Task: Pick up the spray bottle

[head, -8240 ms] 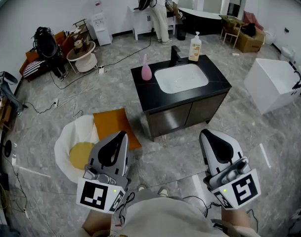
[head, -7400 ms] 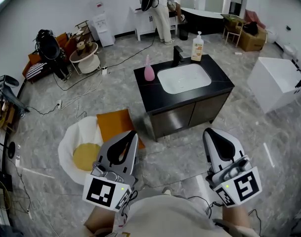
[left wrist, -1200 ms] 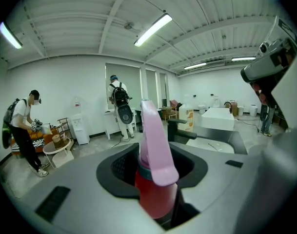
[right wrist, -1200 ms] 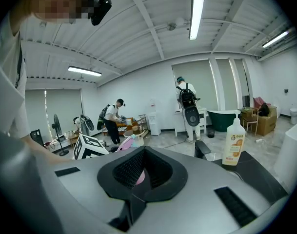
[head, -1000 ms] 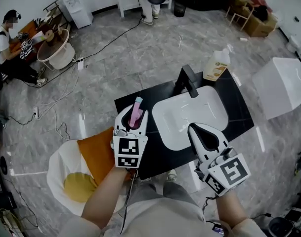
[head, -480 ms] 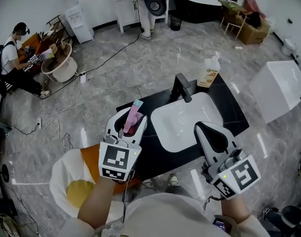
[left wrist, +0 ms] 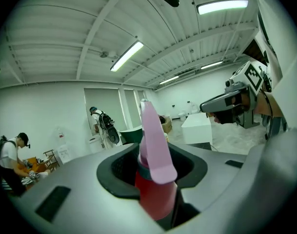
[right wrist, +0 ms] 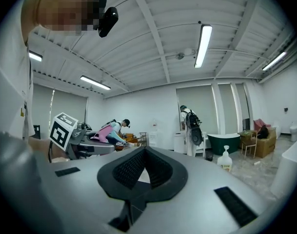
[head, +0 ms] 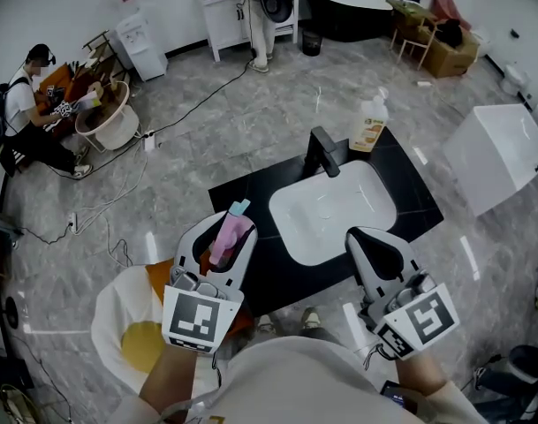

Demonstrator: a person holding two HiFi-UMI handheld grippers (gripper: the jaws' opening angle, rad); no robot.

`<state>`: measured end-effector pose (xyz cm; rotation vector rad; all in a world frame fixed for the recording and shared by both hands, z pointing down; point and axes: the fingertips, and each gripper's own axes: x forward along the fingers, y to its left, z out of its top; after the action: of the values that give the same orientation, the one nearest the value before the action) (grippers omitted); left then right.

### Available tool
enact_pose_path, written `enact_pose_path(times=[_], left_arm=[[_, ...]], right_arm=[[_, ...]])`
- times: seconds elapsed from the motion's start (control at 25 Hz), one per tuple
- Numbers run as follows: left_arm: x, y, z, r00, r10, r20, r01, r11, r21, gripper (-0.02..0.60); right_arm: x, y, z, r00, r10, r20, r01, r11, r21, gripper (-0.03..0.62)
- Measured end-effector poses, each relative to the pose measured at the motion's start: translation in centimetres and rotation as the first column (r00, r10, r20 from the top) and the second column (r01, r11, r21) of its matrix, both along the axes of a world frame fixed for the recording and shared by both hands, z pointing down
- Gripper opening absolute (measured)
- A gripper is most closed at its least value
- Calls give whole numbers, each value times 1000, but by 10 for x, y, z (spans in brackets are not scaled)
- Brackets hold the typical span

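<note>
I see bright, even ceiling tube lights [right wrist: 203,45], glare streaks on glossy floor [head: 151,247], heavy fisheye edges, close foreground soft.

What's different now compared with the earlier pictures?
The left tongs have taken hold of the spray bottle and lifted it off the counter, back toward the person. The right tongs are still empty. The soap bottle and faucet stand where they were.
</note>
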<state>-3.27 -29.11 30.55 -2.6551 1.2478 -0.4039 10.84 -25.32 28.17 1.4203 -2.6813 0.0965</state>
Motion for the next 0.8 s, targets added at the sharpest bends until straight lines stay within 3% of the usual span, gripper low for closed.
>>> enact_pose_path(times=[0.2,0.52,0.8], left_arm=[[-4,16,13,997,-23,-68,18,997,-70,167],[-8,29,48,999,-26,-38,21,989,-145,166],[-8,31,46,999,-27,-39,22,990,-141,166]], right_arm=[[-5,10,-2,997,-23,75,23,1000,9,28],[-16,18,8,999,-42,-8,42,998,38,28],[-24,21,2,998,-44,-38,47,996,75,28]])
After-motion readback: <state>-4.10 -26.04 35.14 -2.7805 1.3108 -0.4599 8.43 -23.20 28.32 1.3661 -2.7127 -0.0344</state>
